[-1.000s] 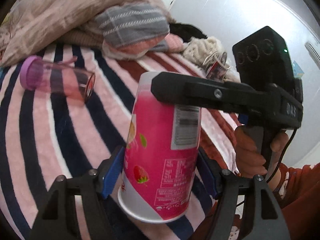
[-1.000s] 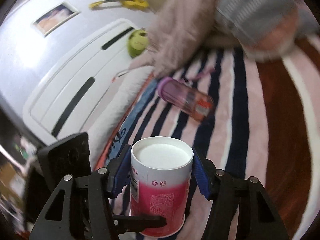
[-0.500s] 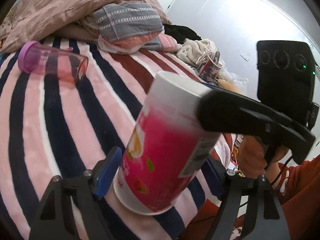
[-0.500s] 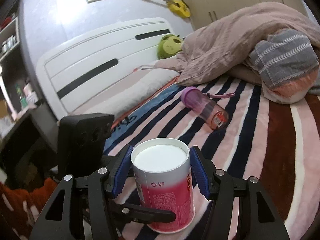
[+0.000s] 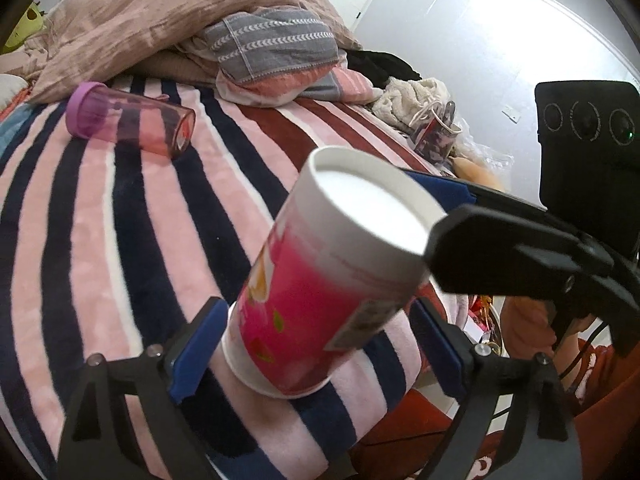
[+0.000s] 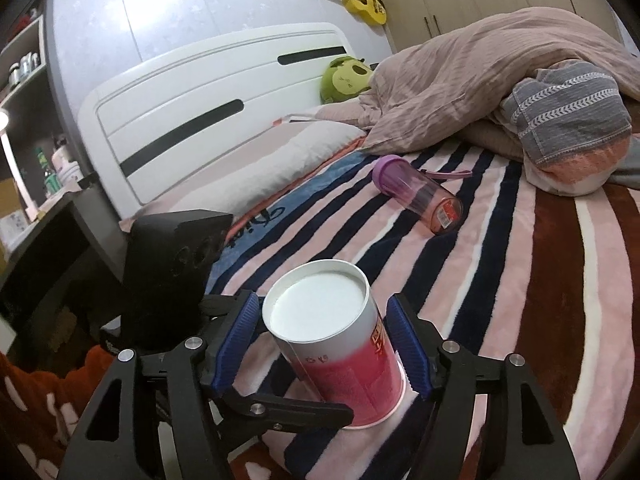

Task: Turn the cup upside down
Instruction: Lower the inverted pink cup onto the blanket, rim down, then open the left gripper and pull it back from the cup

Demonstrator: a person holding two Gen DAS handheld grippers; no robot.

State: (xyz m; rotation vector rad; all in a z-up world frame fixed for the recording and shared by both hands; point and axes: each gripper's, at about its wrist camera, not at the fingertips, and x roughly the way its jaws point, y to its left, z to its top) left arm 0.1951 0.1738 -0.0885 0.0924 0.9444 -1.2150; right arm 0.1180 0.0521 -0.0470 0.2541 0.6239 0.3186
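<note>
The pink and white paper cup (image 5: 320, 296) stands upside down on the striped blanket, white base up, and looks tilted in the left wrist view. It also shows in the right wrist view (image 6: 340, 344). My left gripper (image 5: 316, 356) is open, its blue pads on either side of the cup's rim end with gaps. My right gripper (image 6: 328, 344) is open around the cup's upper part, pads apart from its sides. The right gripper's fingers (image 5: 500, 256) cross the left wrist view at the cup's top.
A purple-lidded clear bottle (image 5: 128, 124) lies on its side farther up the blanket (image 5: 80, 240). Rumpled bedding and a grey towel (image 5: 272, 40) pile at the back. A white headboard (image 6: 208, 108) and the bed's near edge show in the right wrist view.
Both grippers have pulled back and risen from the cup. The right gripper's pads, close on the cup one second ago, now stand wider. The cup stays on the blanket.
</note>
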